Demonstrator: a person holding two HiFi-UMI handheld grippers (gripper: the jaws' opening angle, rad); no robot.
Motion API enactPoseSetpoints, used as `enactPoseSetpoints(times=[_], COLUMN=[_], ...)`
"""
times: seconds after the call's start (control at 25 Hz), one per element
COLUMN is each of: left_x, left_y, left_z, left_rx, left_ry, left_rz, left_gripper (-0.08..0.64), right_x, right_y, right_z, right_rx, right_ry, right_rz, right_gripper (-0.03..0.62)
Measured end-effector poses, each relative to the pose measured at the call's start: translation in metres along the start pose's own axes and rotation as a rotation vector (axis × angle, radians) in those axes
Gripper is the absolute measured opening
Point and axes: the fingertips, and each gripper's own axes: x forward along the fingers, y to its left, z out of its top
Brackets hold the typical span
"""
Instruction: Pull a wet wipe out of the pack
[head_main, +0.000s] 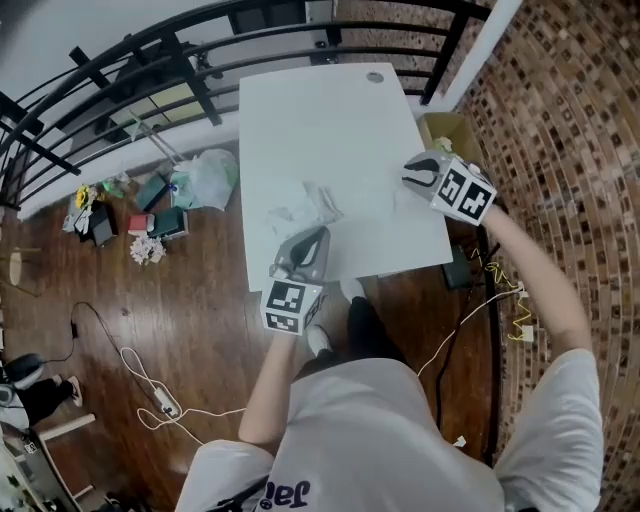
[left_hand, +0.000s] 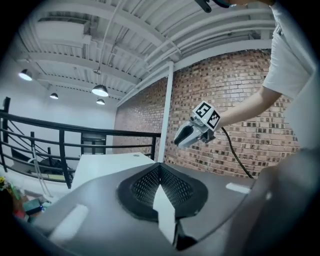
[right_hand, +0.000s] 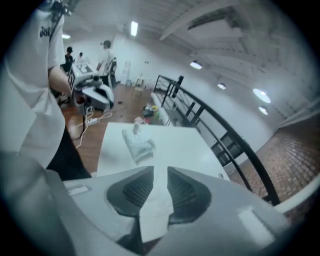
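- Two grippers are working over the white table (head_main: 330, 110), and I am steering both from a distance. The pack (head_main: 298, 212) is lying on the near half of the table, with a crumpled white tuft (head_main: 323, 197) showing at its upper right.
- The left gripper (head_main: 318, 240) is sitting clenched, its pads meeting at the tip with nothing I can make out pinched there. It is hovering just beside the pack at the table's near edge, and I am not seeing it touch the pack.
- The right gripper (head_main: 410, 178) is hanging over the table's right edge, well apart from the pack, with its jaws standing apart and pressing on nothing.
- A pale strip is showing in the gap between them. I am reading it as the wipe lying loose there, but against the white table I cannot be sure.
- I am judging the pull to be nearly done, so the step in hand is getting that sheet clear of the right jaws.
- To do it well, I am planning to spread the jaws wider before lifting away, because a damp sheet is likely to be clinging to one pad.
- I am also aiming to stay over the tabletop, so nothing is sliding off the right edge.
- If a second sheet is trailing from the pack, I am counting on the left gripper to press the pack down.
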Motion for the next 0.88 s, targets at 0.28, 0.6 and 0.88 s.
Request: enactPoseSetpoints(times=[0.28,0.6,0.88], left_x=[-0.072,-0.122,-0.159], left_y=[-0.006,-0.049,-0.139], left_z=[0.049,0.070,0.086], left_rx=[0.056,0.065,0.091], left_ry=[-0.134,-0.193,-0.282], left_rz=[0.070,0.168,0.313], left_gripper=[0.017,0.017,0.017], right_x=[-0.065,-0.104,-0.167], right_y=[0.097,0.186,0.245], right_z=[0.088,0.135,0.102], right_rx=[0.325,0.602,0.602], right_ry=[-0.474,-0.779,-0.811], right_rz=[-0.221,-0.222,-0.236], right_gripper=[-0.003,-0.008,-0.008])
